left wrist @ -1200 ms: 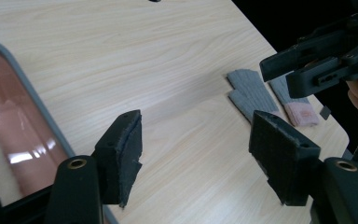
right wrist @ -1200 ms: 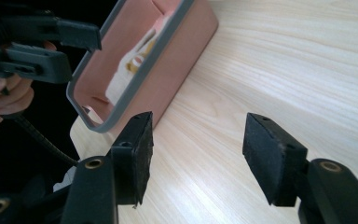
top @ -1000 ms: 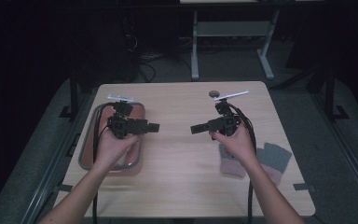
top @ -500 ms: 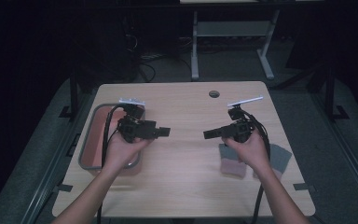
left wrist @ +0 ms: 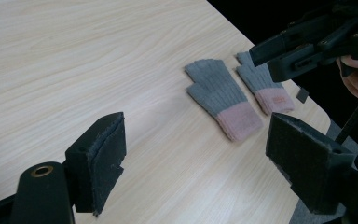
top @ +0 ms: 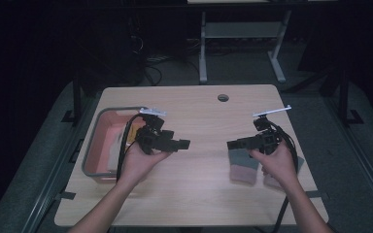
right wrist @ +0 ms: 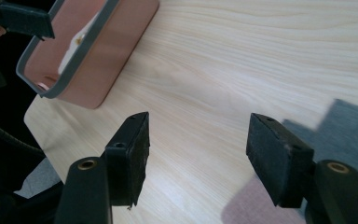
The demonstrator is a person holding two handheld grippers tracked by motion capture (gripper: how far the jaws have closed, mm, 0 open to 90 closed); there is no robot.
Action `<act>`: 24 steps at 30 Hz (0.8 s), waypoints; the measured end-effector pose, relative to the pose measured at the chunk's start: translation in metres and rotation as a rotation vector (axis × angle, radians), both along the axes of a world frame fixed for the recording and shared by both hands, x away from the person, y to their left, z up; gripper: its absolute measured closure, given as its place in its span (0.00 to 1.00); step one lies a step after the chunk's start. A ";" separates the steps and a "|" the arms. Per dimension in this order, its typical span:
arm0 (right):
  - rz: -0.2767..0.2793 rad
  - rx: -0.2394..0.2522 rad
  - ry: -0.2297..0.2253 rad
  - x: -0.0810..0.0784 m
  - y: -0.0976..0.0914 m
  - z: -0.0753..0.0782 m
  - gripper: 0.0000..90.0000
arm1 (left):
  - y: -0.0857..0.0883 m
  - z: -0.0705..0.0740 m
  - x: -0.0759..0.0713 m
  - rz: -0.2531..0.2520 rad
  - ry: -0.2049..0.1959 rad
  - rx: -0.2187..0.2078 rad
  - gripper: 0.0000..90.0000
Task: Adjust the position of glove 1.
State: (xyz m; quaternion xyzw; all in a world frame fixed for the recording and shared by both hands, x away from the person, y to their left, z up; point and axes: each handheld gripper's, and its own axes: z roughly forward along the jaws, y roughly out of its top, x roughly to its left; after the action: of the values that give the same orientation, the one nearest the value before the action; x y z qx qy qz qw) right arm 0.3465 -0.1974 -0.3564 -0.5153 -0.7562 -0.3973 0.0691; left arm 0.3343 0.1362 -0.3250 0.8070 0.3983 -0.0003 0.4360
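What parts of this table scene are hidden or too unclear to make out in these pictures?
- Inside of the pink bin, high view: the left gripper and its cable cover part; the pale contents are too dim to name.
- Right-hand glove, high view: mostly under the right hand.
- Small label on a glove cuff, left gripper view: too small to read.

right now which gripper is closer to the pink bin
Left. The left gripper hangs just beside the pink bin at the table's left side, jaws open and empty. The right gripper is across the table, over the grey and pink gloves, also open.
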 end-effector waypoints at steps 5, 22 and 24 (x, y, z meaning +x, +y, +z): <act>-0.022 -0.017 -0.009 -0.005 -0.015 -0.001 0.44 | -0.011 -0.007 -0.006 -0.017 0.001 -0.005 0.22; -0.080 -0.097 0.002 -0.018 -0.056 -0.015 0.45 | -0.045 -0.018 -0.014 -0.075 -0.002 -0.013 0.22; -0.089 -0.105 0.004 -0.019 -0.060 -0.016 0.46 | -0.049 -0.019 -0.015 -0.087 0.000 -0.011 0.22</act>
State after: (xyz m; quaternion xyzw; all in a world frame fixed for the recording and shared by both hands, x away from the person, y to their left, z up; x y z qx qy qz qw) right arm 0.3276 -0.2578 -0.3726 -0.5522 -0.7520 -0.3590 0.0258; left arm 0.3192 0.0867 -0.3442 0.8211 0.3631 -0.0214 0.4399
